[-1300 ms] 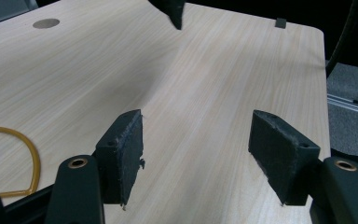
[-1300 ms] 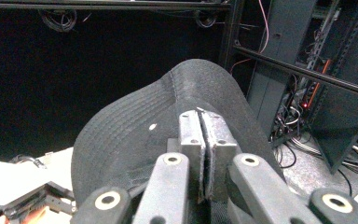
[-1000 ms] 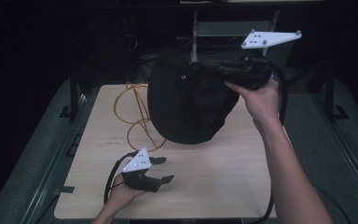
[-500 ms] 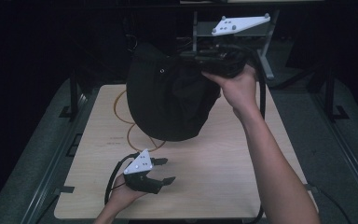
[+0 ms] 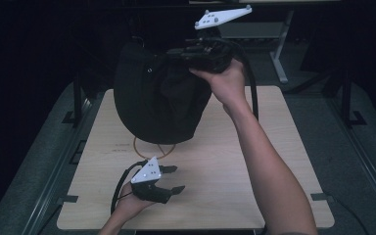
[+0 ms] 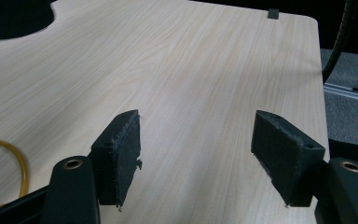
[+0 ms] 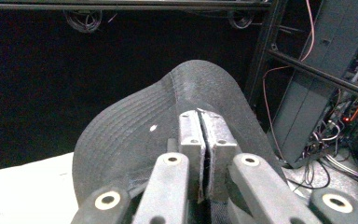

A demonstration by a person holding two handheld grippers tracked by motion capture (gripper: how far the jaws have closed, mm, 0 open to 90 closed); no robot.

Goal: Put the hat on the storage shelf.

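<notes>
Pale wood surface [image 5: 254, 161] under you, dark room all round, metal frame and cabling behind in right gripper view. One black hat [image 5: 156, 98], one orange cord loop [image 5: 149, 147] lying on surface beneath it, two grippers. Your right gripper [image 5: 188, 51] holds hat up above far side of surface, jaws pressed together on its fabric. Your left gripper [image 5: 174, 178] sits low near front edge, jaws apart, nothing between them.
</notes>
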